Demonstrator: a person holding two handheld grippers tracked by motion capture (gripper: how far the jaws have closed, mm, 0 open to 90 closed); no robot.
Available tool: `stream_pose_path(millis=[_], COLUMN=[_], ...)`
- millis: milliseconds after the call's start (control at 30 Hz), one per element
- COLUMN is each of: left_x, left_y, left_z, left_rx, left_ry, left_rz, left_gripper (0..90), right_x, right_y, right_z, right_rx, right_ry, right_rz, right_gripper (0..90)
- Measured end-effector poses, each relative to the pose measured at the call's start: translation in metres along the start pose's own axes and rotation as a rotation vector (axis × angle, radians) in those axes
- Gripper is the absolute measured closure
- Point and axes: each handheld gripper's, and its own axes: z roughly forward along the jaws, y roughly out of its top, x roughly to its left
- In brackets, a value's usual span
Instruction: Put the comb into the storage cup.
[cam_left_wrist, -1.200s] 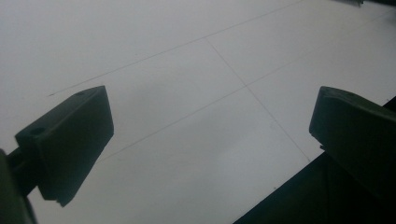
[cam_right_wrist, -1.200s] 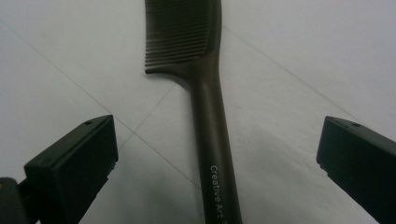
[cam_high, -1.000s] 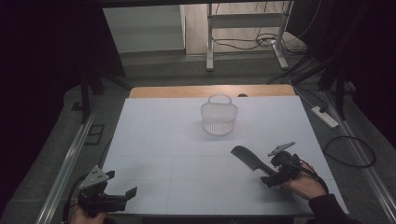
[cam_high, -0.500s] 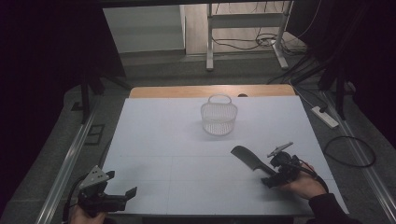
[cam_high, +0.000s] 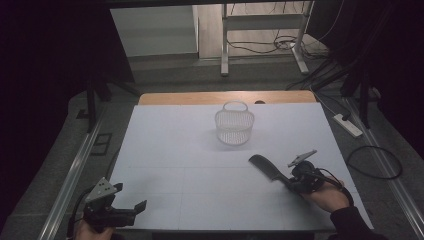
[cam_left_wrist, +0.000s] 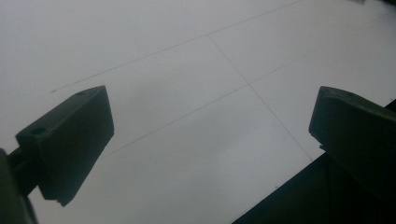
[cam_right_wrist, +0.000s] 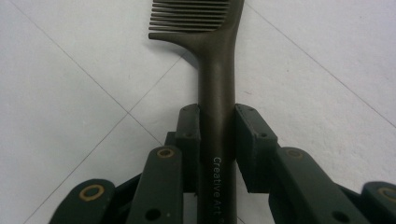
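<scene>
The room around is dim, with a grey floor (cam_high: 165, 75), cables and a white frame (cam_high: 260, 30) beyond the far edge. The white table (cam_high: 175, 150), crossed by faint lines, has a wooden strip at its far side. A white wire basket (cam_high: 234, 124) stands well beyond the right gripper (cam_high: 292, 179), whose jaws have just been closing and now clamp the handle of a dark comb (cam_high: 267, 167) that lies on the table, teeth pointing away. The left gripper (cam_high: 127, 212), at the near corner, gapes wide over bare table.

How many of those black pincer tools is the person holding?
2. The left gripper hovers open at the table's near-left corner; the right gripper, near the right edge, clamps the comb's handle.
</scene>
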Motion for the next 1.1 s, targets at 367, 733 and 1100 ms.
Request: stream_pose_path(millis=[367,733,1100], left_x=[0.0,0.002,0.003], left_y=[0.001,0.002,0.011], left_z=[0.0,0.001,0.005], left_rx=[0.005,0.001,-0.036], left_ry=[0.007,-0.016,-0.093], left_rz=[0.002,-0.018,-0.013], left_gripper=[0.3,0.0,0.0], right_x=[-0.005,0.001,0.006], right_y=[-0.004,-0.004,-0.006], right_z=[-0.004,-0.02,-0.033], right_rx=[-0.049,-0.159,-0.245], right_ry=[0.036,0.026,0.005], right_rz=[0.04,0.031,0.021], right_gripper=[72.4,72.5,72.4])
